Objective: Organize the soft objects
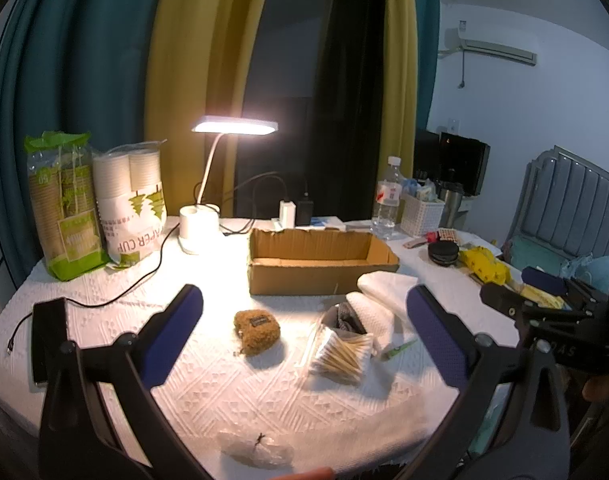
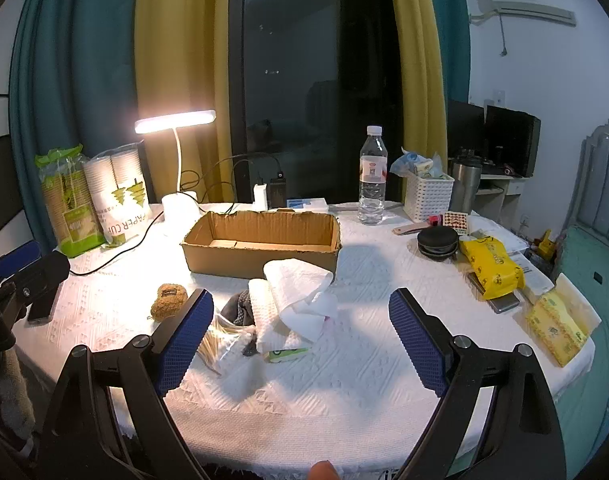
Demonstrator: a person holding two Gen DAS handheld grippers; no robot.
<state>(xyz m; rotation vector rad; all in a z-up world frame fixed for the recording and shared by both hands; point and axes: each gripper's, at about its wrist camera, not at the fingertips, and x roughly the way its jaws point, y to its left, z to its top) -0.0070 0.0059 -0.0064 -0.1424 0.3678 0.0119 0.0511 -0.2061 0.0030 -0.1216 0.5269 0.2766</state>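
Observation:
A fuzzy brown pouch (image 1: pixel 257 332) lies on the white tablecloth in front of an open cardboard box (image 1: pixel 318 266). To its right lie a bag of cotton swabs (image 1: pixel 342 356), a grey cloth (image 1: pixel 344 317) and folded white towels (image 1: pixel 384 294). My left gripper (image 1: pixel 304 332) is open above the table, with the pouch and swabs between its fingers. My right gripper (image 2: pixel 300 336) is open, nearer than the white towels (image 2: pixel 292 300), the pouch (image 2: pixel 167 300) and the box (image 2: pixel 260 246). The right gripper also shows at the right edge of the left wrist view (image 1: pixel 544 296).
A lit desk lamp (image 1: pixel 200 216), cup packs (image 1: pixel 96 204), a phone (image 1: pixel 48 340) and a cable stand left. A water bottle (image 2: pixel 371 182), white basket (image 2: pixel 427 196), black round case (image 2: pixel 438 242), yellow packets (image 2: pixel 490 266) and tissue pack (image 2: pixel 556 328) stand right. A clear plastic bag (image 1: pixel 256 450) lies near the front edge.

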